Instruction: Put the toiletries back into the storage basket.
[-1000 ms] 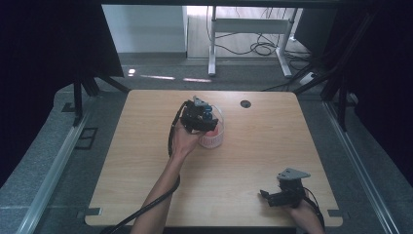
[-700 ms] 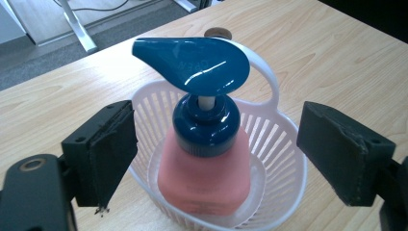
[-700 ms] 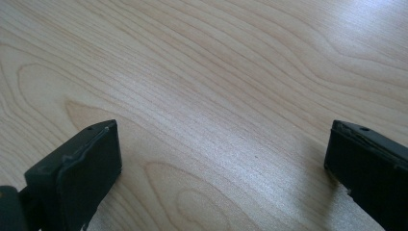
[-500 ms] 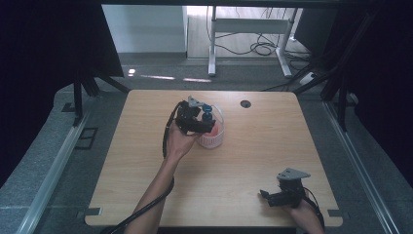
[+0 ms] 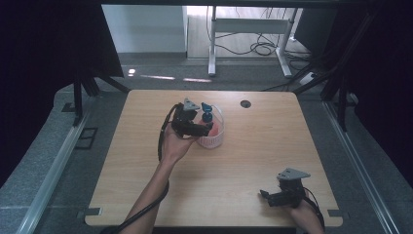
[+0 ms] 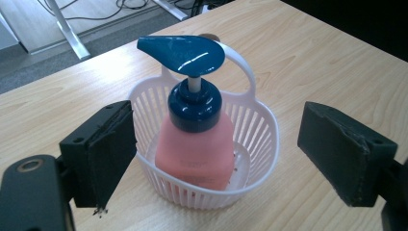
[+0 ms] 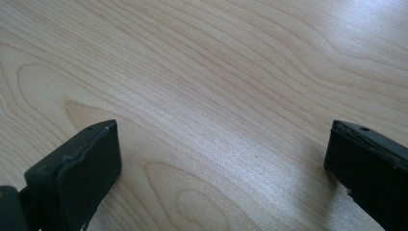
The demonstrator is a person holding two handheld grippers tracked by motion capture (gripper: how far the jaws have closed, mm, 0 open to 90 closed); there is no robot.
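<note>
A pink soap bottle (image 6: 197, 149) with a blue pump head (image 6: 185, 53) stands upright inside a small white slatted basket (image 6: 257, 139) on the wooden table. In the high view the basket (image 5: 215, 138) sits at the table's middle back, the blue pump (image 5: 206, 112) sticking up from it. My left gripper (image 6: 226, 159) is open, its jaws spread wide on either side of the basket, apart from it; in the high view the left gripper (image 5: 200, 129) hovers at the basket's left side. My right gripper (image 5: 265, 197) is open near the front right edge, over bare wood (image 7: 216, 115).
A round cable hole (image 5: 245, 104) lies in the table (image 5: 146, 170) at the back, right of the basket. A desk frame and loose cables (image 5: 253, 46) stand on the floor beyond the far edge. Dark curtains hang on both sides.
My left gripper has drawn back towards the left, away from above the basket; the pump head is now uncovered. The right gripper has stayed where it was.
</note>
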